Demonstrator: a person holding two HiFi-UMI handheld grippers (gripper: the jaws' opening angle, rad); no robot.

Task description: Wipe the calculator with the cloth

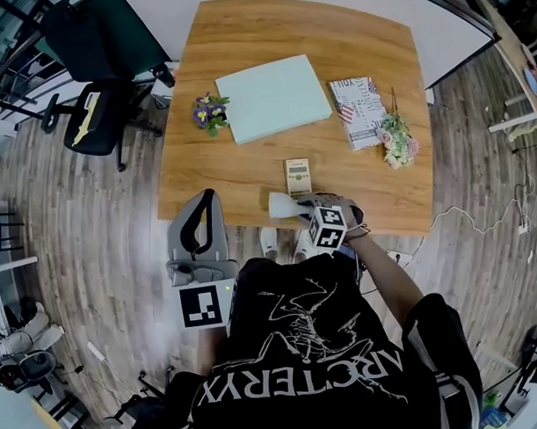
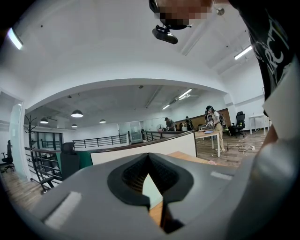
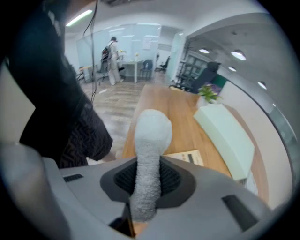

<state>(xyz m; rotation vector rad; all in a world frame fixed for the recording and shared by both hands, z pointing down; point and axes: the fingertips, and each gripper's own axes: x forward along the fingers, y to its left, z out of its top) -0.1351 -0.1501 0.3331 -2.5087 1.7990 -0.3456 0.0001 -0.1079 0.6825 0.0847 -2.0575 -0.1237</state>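
Wooden table (image 1: 252, 178) is seen from above, with plank flooring all round it. Near its front edge the right claw (image 1: 306, 205) is held low. Its jaws are closed tight on a pale cloth (image 3: 149, 150), which is pinched between the pads and sticks out past the tips as a rounded roll. The calculator (image 1: 298, 178) is laid flat on the table just beyond this claw's tips and to their right, close beside the cloth. Whether the two touch cannot be told. Farther off on the same side a pale green board (image 1: 273, 97) is laid, with a small bunch of purple flowers (image 1: 209, 110) past its far end. A printed booklet (image 1: 356, 111) is laid off this claw's right flank. The left claw (image 1: 206, 198) is held at the table's front edge, well apart from the cloth. Its tips are brought together with nothing gripped between them.
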